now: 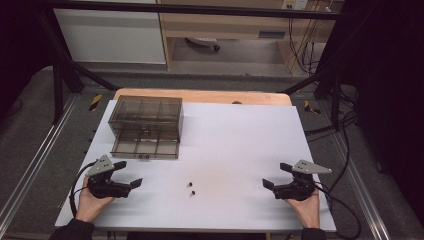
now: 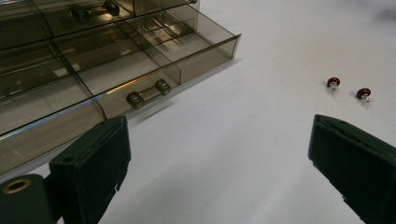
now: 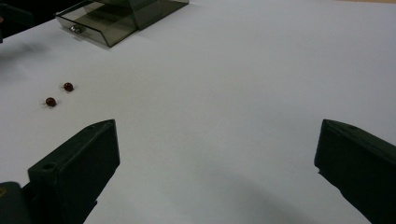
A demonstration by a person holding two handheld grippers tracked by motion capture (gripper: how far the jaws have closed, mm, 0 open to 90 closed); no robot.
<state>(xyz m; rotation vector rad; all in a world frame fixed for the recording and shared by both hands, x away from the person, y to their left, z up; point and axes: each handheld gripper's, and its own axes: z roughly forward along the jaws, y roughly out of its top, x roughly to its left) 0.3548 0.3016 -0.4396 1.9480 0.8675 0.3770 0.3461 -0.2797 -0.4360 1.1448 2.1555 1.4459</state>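
Sitting toward the back left of the table, a drawer box with its bottom drawer pulled out toward the near side, then two small beads (studs, maybe?) side by side near the middle front, well apart from the box.

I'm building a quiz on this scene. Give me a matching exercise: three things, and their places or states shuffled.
Things:
1. lower drawer
2. two red beads
3. left gripper

States:
a. open, holding nothing
b. pulled out of the smoky organiser
c. lying on the white table between the grippers

Pairs: 1-b, 2-c, 3-a
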